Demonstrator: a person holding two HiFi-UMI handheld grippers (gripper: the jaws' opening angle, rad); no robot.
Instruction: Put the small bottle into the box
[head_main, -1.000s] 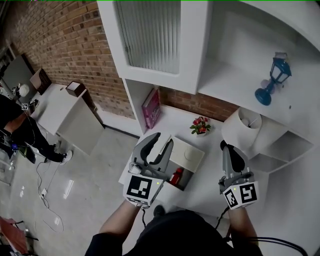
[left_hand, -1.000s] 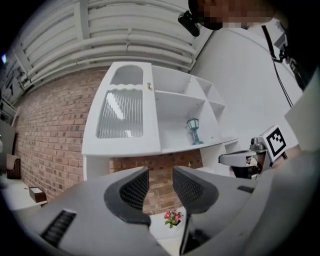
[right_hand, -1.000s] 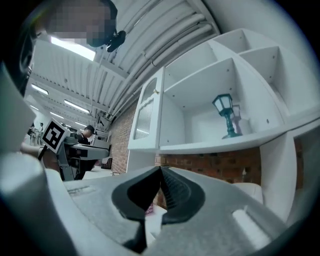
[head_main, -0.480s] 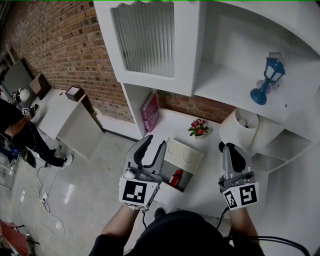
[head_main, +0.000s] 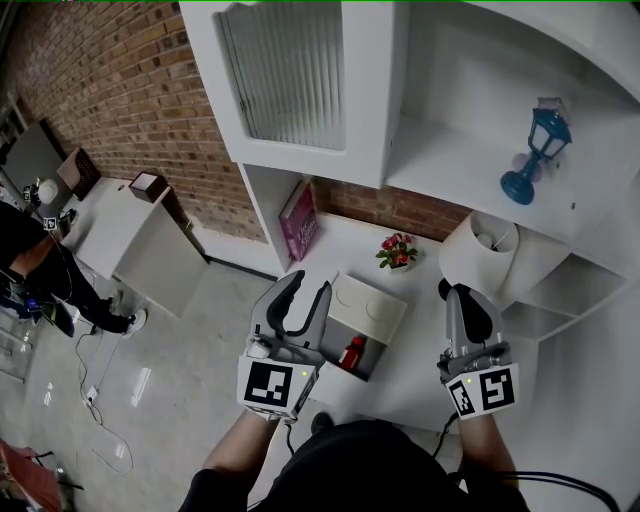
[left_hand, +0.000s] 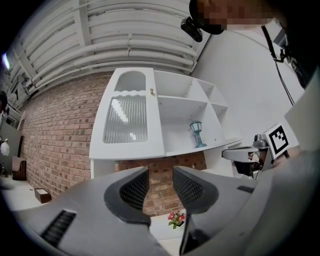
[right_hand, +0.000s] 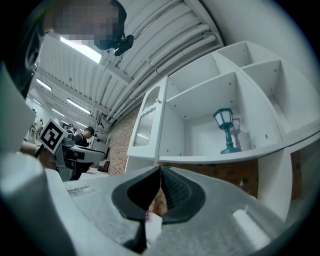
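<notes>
The small bottle (head_main: 352, 354) lay inside the box (head_main: 375, 305) on the counter (head_main: 412, 380), so, placement seemingly done, the left hand-held gripper (head_main: 308, 288) hung empty with jaws apart, the right hand-held gripper (head_main: 447, 292) pinched together on nothing.

You can read no text: the pink hardback book (head_main: 300, 220) has cover print too small, and your left gripper (head_main: 310, 285) and right gripper (head_main: 450, 293) carry only square markers.

Red small bottle (head_main: 352, 354) inside white box (head_main: 374, 304)
</notes>
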